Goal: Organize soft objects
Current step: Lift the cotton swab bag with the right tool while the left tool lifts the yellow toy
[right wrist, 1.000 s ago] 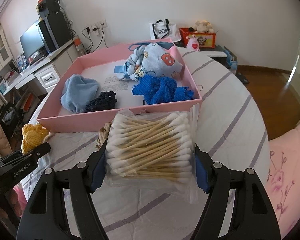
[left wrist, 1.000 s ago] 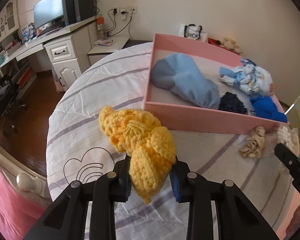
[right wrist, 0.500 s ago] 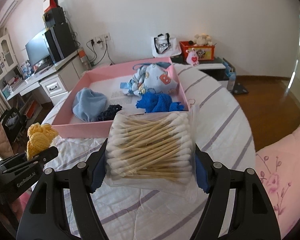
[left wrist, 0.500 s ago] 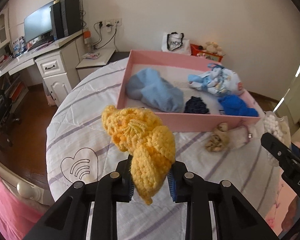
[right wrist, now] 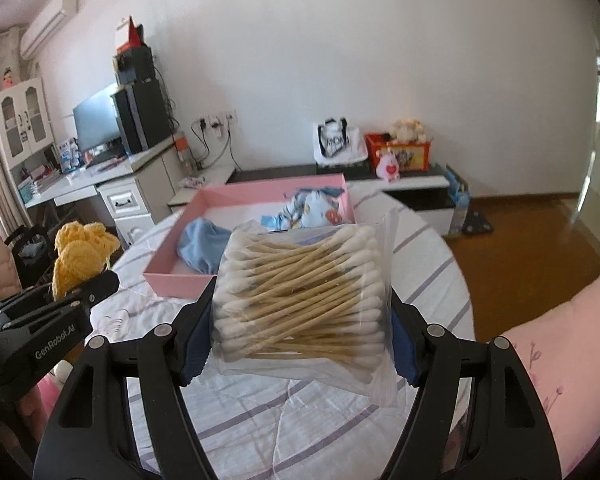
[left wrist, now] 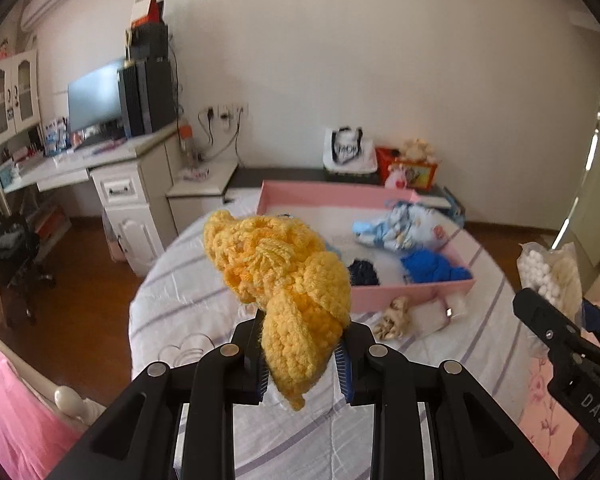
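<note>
Left tool (left wrist: pixel 302 364) clamps yellow crochet piece (left wrist: pixel 284 280) by its tail; may slip. Right tool (right wrist: pixel 300 332) grips swab bag (right wrist: pixel 300 300); slick film.

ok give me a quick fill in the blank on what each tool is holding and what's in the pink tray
1. The left tool is shut on a crocheted item coloured ____.
2. The right tool grips a clear bag of cotton ____.
3. The royal blue item lies ____ the pink tray.
4. The beige scrunchie lies ____ the tray, on the striped cloth.

Missing words: yellow; swabs; inside; outside
</note>
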### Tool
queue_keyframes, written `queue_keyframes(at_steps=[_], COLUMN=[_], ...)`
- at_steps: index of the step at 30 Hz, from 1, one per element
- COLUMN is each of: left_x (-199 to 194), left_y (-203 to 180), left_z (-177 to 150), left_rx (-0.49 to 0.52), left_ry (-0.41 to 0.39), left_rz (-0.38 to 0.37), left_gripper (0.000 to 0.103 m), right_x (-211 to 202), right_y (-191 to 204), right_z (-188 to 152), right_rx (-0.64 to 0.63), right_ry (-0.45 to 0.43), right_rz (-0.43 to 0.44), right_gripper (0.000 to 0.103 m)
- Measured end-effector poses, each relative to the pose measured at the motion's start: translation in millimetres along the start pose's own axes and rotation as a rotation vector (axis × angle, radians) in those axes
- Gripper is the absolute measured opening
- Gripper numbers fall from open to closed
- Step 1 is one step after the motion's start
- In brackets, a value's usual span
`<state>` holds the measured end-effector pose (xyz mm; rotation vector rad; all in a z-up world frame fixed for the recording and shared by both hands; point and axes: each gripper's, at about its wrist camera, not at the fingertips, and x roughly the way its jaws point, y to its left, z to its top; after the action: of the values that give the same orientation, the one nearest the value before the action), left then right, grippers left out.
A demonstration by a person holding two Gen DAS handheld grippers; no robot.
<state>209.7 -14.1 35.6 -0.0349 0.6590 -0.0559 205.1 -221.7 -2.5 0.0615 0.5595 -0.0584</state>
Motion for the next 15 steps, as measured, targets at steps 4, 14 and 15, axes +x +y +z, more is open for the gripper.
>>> queue_keyframes(at_steps=[4, 14, 15], left_x=[-31.1, -103.1, -108.9], left_y=[-5.5, 1.2, 2.5], left_z=[-3.1, -17.7, -19.3], left_rx=[0.012, 0.007, 0.003], left_ry=[-0.058, -0.204, -0.215], left_rz=[-0.011, -0.001, 0.004], left_gripper=[0.024, 0.024, 0.024], right_x=[-21.8, -61.9, -65.2], right_y=[7.4, 22.1, 23.0], right_z=[2.8, 6.5, 6.9], right_rx=[-0.020, -0.061, -0.064], right_ry=[-0.053, -0.150, -0.159], right_rz=[0.005, 0.003, 0.003], right_gripper=[0.070, 0.070, 0.070])
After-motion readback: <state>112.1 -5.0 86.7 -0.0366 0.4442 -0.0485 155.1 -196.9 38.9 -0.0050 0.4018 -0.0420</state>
